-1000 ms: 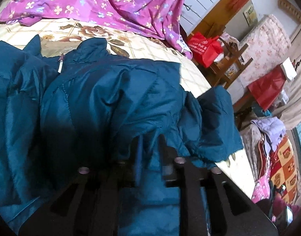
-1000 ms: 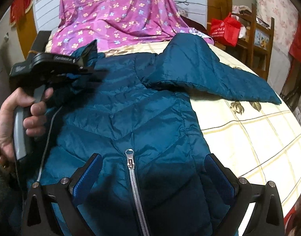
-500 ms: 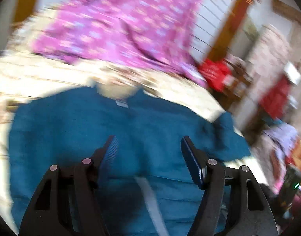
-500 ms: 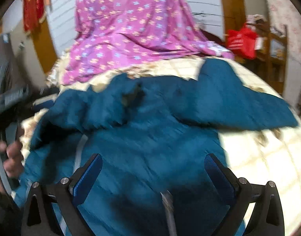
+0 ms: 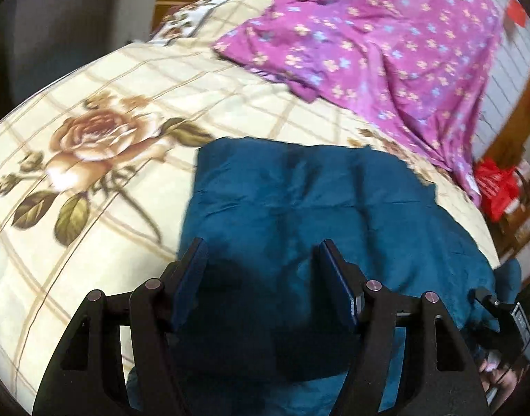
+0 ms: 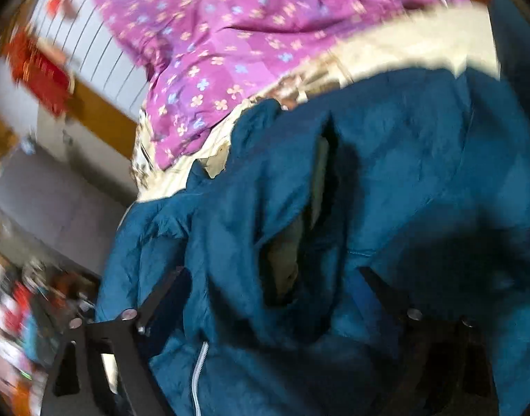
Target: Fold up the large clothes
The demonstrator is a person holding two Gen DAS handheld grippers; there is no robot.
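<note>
jacket (image 5: 316,208): teal puffer, lying on the bed, bunched; a flat folded panel shows in left wrist view, straight far edge twd the purple cloth. In right wrist view (image 6: 403,173) it's rumpled w/ a dark gap showing pale lining, white zipper (image 6: 199,364) at bottom.
left tool (image 5: 265,277): jaws spread, blue pads apart, poised over the near part of the jacket; fabric shows between the fingers, pads not pressing it.
right tool (image 6: 275,287): jaws wide but closing; a fold of jacket sits between the fingers, no pinch seen. View is motion-blurred, contact w/ fabric can't tell.
bed (image 5: 109,138): cream checked sheet w/ big rose print, bare to the left of the jacket.
purple cloth (image 5: 386,41): floral, heaped at the far side of the bed, beyond the jacket, not touching it in left view.
red bag (image 5: 497,187): off the bed's far right edge.
person's hand (image 5: 500,378): lower right corner of left view, partly seen, on a black handle.
</note>
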